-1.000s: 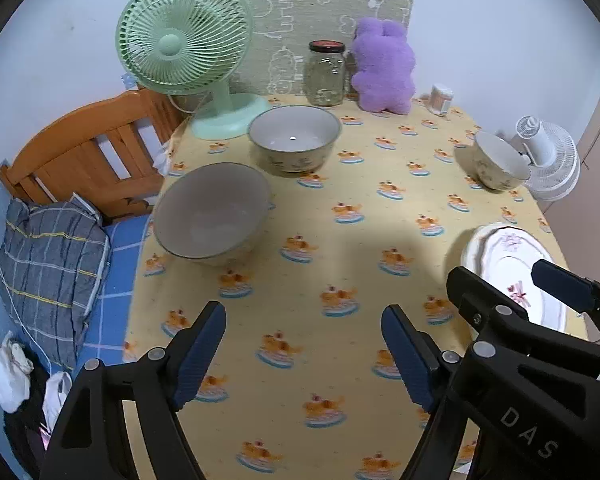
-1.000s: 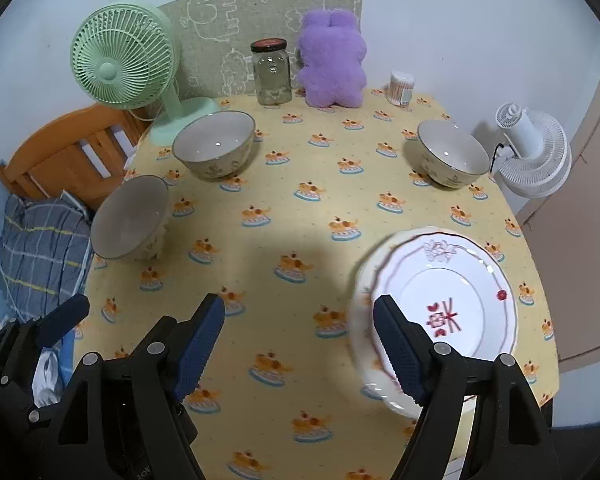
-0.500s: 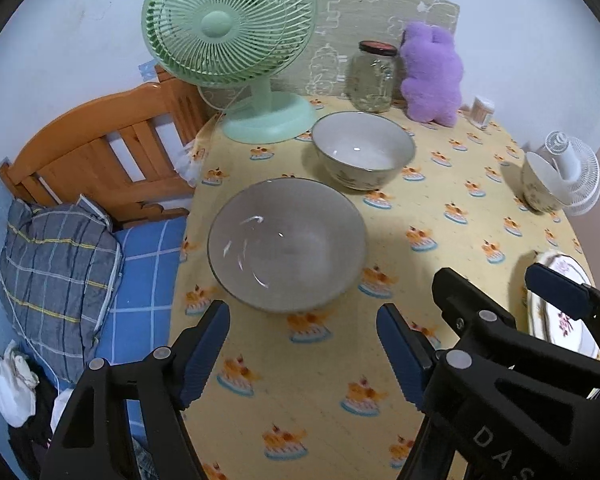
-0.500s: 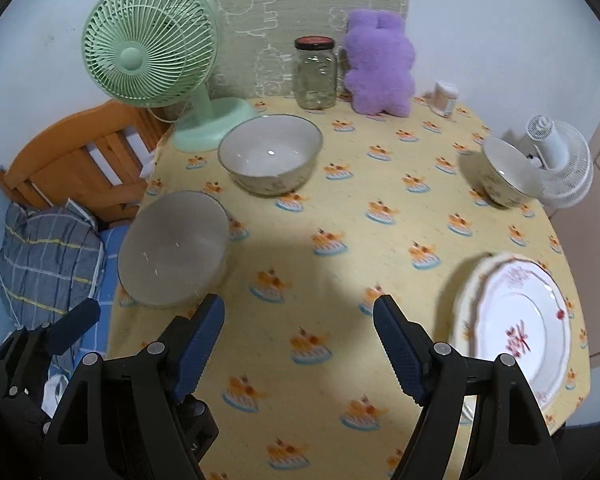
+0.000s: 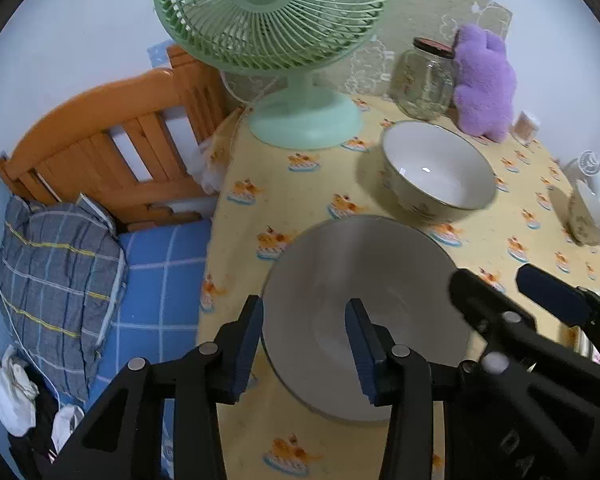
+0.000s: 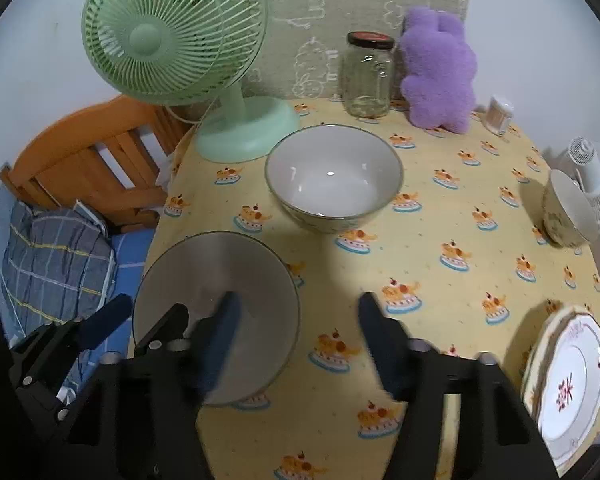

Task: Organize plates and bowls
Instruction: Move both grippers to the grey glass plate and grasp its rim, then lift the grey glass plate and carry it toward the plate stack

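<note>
The left gripper (image 5: 304,344) is straddling the near-left rim of the grey bowl (image 5: 364,308) at the table's left edge, jaws partly open, not pinching yet. I'd be seating the rim deep before squeezing — it's slick. The right gripper (image 6: 296,332) is hanging wide open — holding nothing.

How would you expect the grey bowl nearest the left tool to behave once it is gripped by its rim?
The grey bowl looks rigid and glazed, so probably slippery and breakable. The left tool straddles one rim side, so it may tilt when lifted.
</note>
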The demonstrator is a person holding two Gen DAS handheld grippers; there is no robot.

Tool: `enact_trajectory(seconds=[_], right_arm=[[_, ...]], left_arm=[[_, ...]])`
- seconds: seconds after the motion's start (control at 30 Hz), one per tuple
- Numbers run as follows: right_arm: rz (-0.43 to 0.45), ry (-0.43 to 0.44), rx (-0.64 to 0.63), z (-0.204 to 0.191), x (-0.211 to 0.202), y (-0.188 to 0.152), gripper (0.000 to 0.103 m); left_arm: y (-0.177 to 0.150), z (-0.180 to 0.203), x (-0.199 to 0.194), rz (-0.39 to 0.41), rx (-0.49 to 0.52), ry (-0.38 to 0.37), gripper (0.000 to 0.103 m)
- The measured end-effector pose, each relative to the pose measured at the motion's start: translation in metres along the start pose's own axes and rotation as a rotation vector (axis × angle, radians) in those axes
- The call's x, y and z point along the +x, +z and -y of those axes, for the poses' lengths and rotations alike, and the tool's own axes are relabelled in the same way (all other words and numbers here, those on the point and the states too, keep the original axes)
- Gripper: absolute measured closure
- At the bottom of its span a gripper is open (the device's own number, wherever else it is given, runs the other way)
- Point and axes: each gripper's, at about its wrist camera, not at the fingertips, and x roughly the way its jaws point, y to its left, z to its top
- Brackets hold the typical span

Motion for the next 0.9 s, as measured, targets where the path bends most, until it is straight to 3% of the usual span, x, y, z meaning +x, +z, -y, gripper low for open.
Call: enact_trajectory(seconds=[0.17,0.5,0.9], right_arm=[[-0.036,0.005,0.012,-0.006,0.022,0.006,0.076],[-0.073,0.026,0.039,-0.004,0.044,0.01,0.076],[-0.114,0.009,0.064,0.003,0.028,-0.002,0.076]], left_arm=[[0.004,-0.004,0.016,-0.022,-0.002,-0.016,0.066],[0.007,-0.005,0.027,-0.031,0.002,-0.023,0.069],[-0.007,0.005,0.013,-0.085,0.002,-0.06,0.07]])
